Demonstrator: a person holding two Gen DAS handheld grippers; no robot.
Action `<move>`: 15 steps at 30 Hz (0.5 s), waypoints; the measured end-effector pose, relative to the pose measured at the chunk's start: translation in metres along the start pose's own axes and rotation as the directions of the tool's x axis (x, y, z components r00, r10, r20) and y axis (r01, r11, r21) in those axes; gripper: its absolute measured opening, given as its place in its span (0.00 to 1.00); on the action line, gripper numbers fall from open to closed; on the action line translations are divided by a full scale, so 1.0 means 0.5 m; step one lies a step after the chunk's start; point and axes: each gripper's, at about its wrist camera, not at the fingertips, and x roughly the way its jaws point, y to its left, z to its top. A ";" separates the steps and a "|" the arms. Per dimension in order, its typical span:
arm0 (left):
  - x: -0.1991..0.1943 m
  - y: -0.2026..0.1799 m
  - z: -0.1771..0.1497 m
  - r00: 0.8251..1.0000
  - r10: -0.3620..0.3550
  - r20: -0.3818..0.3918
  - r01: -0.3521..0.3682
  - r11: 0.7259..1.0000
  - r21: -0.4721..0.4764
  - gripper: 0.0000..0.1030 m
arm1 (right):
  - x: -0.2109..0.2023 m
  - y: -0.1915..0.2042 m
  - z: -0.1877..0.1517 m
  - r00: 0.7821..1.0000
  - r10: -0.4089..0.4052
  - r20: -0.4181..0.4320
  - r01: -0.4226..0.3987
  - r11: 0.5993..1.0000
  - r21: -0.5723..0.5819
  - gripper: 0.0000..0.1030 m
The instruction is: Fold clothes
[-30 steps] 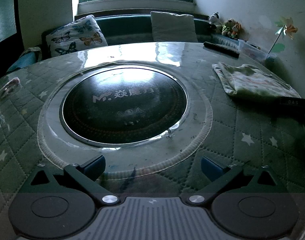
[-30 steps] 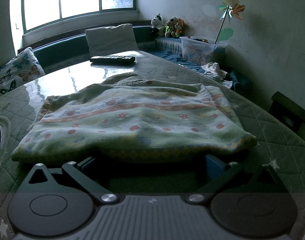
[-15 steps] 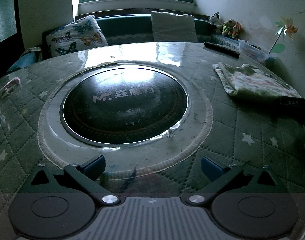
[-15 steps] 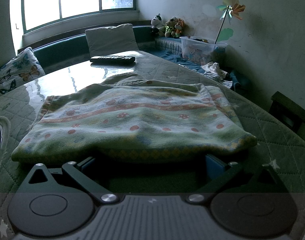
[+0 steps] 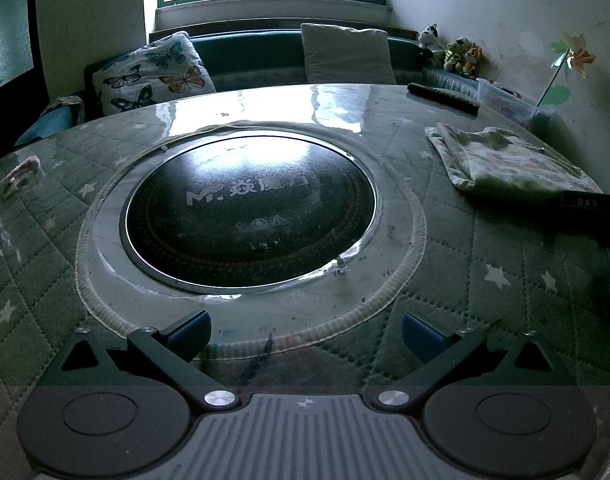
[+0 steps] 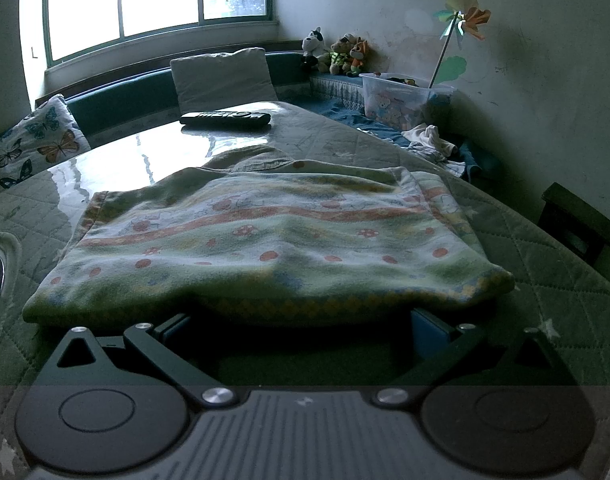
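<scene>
A folded garment [image 6: 273, 240], pale green with red mushroom print and an orange stripe, lies flat on the quilted green table [image 6: 545, 280]. My right gripper [image 6: 301, 330] stands open right at its near edge, both fingertips partly hidden under the overhanging fold. In the left wrist view the same garment [image 5: 505, 160] lies at the far right, with the dark body of the other gripper [image 5: 589, 208] just before it. My left gripper [image 5: 305, 334] is open and holds nothing, low over the table in front of the round black cooktop [image 5: 249, 216].
A black remote [image 6: 225, 118] lies on the table beyond the garment. A bench with cushions [image 5: 153, 74] runs under the window. A clear plastic bin [image 6: 405, 100], soft toys [image 6: 337, 54], a pinwheel and loose clothes [image 6: 429, 142] sit at the right. A small pink object [image 5: 23, 170] lies far left.
</scene>
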 end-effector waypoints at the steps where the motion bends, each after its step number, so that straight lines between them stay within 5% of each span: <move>1: 0.000 0.000 0.000 1.000 0.000 0.000 0.000 1.000 0.000 1.00 | 0.000 0.000 0.000 1.000 0.000 0.000 0.000 1.000 0.000 1.00; 15: -0.001 0.002 0.001 1.000 -0.003 0.002 0.003 1.000 0.001 1.00 | 0.001 0.000 0.000 1.000 0.000 0.000 0.000 1.000 0.000 1.00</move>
